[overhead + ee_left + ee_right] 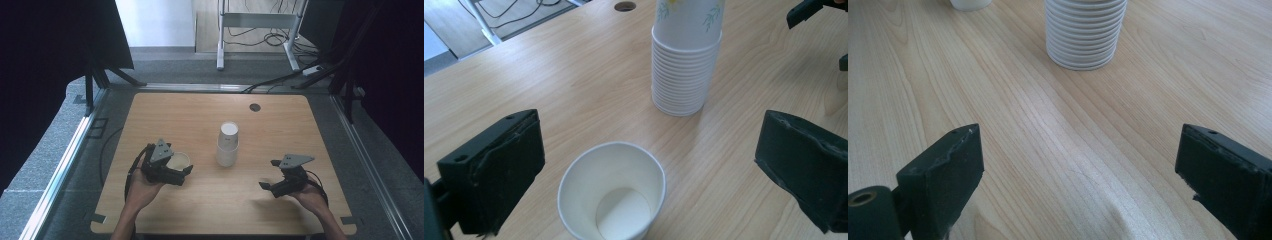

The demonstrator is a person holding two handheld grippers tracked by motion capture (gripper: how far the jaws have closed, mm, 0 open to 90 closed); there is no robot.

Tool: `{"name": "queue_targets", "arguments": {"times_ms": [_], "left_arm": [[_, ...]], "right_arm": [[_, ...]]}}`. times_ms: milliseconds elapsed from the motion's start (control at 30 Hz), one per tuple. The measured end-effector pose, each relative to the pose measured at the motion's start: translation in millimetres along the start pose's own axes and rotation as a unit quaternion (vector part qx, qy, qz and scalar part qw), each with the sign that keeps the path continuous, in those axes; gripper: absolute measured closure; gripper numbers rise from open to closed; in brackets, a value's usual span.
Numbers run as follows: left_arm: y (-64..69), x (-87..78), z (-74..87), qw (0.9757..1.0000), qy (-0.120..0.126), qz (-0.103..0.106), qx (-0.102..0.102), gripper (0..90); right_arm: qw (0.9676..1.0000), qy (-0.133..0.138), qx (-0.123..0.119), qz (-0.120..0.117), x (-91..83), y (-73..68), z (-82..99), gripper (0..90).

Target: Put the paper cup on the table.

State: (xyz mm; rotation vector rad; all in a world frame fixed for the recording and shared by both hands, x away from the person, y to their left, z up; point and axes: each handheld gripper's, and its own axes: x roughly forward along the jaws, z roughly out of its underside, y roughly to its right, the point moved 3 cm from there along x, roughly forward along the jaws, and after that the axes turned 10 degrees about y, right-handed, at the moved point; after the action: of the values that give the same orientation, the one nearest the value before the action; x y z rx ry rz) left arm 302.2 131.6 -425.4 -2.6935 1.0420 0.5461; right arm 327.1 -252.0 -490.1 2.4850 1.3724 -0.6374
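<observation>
Single white paper cup (612, 191) upright on the wooden table (280, 120), mouth up, between the spread jaws of the left gripper (181, 176), touching neither. Stack of paper cups (228, 145) upside down near the table's middle, well apart from both grippers. Right gripper (270, 174) low over bare wood to the right, jaws wide apart, grasping nothing.

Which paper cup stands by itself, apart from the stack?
The single paper cup, upright and empty between the left hand-held gripper's open jaws; the others are nested upside down in the stack.
</observation>
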Motion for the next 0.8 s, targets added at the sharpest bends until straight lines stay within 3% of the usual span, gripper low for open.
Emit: {"name": "queue_targets", "arguments": {"times_ms": [400, 800], "left_arm": [[8.5, -15.5, 18.2, 0.9998, 0.005, -0.018, 0.001, 0.0], [11.7, -19.3, 52.4, 0.9987, 0.019, -0.027, -0.038, 0.0]], "right_arm": [[0.9999, 0.004, 0.007, 0.014, -5.4, 0.4, 2.3, 5.3], [0.9993, 0.013, 0.016, 0.031, -11.1, 0.3, 6.6, 5.3]]}}
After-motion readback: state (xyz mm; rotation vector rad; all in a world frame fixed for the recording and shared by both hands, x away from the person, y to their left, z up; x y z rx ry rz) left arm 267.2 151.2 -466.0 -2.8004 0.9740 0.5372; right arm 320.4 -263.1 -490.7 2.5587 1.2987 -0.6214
